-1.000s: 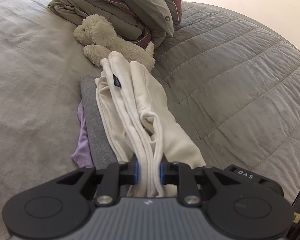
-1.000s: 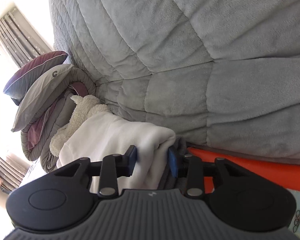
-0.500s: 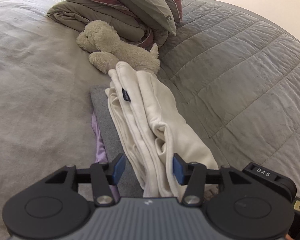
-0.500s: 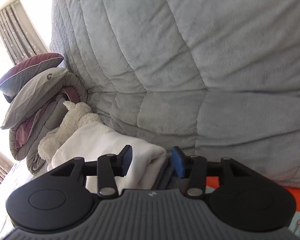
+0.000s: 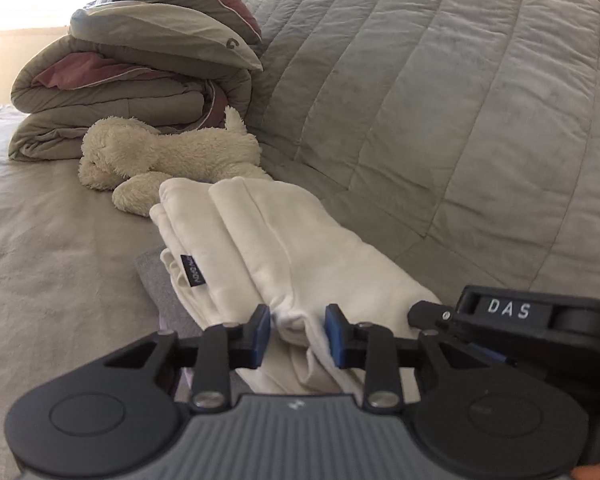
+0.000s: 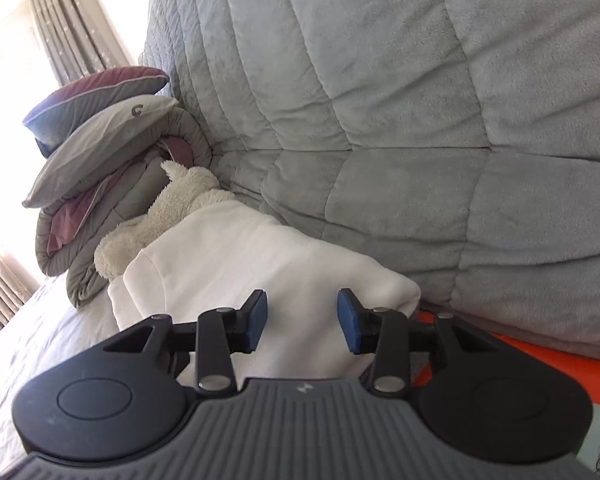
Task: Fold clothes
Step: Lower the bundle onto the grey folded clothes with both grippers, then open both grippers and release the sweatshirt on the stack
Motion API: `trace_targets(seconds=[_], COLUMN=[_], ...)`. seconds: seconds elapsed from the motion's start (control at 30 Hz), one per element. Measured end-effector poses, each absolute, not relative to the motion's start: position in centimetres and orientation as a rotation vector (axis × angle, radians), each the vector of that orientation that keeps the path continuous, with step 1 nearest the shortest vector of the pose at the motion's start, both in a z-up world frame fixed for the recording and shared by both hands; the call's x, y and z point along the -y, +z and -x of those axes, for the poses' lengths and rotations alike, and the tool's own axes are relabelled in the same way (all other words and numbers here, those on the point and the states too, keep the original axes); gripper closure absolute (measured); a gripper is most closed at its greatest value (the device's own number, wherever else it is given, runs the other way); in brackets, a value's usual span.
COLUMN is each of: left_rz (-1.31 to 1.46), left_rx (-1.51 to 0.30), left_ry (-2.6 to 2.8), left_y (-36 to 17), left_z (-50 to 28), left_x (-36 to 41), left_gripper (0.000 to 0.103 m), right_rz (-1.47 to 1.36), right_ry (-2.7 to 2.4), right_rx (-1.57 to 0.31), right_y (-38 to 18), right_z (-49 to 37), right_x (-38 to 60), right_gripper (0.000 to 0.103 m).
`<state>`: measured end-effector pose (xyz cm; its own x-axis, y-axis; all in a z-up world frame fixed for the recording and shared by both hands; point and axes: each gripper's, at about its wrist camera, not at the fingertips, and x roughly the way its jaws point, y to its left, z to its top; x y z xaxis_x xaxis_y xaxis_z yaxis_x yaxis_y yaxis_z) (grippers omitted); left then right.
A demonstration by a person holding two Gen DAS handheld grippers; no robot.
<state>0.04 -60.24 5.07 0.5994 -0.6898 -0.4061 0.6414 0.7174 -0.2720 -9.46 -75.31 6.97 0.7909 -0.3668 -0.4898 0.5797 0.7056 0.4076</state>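
Note:
A folded white garment (image 5: 284,236) lies on a grey folded garment (image 5: 160,280) on the bed, its dark label turned to the left. My left gripper (image 5: 298,334) sits at its near end, jaws closing, and a thick fold fills the gap and touches both blue pads. From the right wrist view the same white garment (image 6: 236,264) spreads out below my right gripper (image 6: 303,320). Its jaws are closing too, but the pads stand apart above the cloth and touch nothing. A black body labelled DAS (image 5: 504,310), the right gripper's, rests at the garment's right edge.
A cream plush toy (image 5: 172,156) lies just beyond the garment, in front of a stack of folded duvet and pillows (image 5: 132,80). A grey quilt (image 5: 440,100) rises on the right. Bare sheet (image 5: 52,240) stretches to the left. An orange strip (image 6: 520,356) borders the quilt.
The left gripper let go of the white cloth, spread wide, then narrowed onto a thicker fold while rolling to a lower, flatter view. The right jaws widened off the garment's corner.

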Motion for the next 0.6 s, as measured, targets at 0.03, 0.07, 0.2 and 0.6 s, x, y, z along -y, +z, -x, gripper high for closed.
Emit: trace_targets(seconds=[0.03,0.07,0.2,0.6], left_rz=[0.094,0.091,0.086,0.126], left_rx=[-0.506,-0.506,-0.521,-0.58], left_ry=[-0.77,-0.766,-0.76,-0.773], left_y=[5.0,5.0,5.0,4.8], left_z=[0.1,0.1,-0.2,-1.3], left_x=[60.1,60.0,59.9,59.2], left_gripper=[0.072,0.072,0.072,0.07], right_rz=[-0.552,-0.524,-0.439,-0.569], right_ry=[-0.542,-0.543,-0.555,-0.55], right_rx=[-0.405,-0.417,-0.494,-0.642], right_y=[7.0,7.0,7.4,7.9], right_z=[9.3,9.2,8.5,10.4], right_x=[74.9,74.5,73.2,72.0], right_gripper=[0.061,0.058,0.057,0.057])
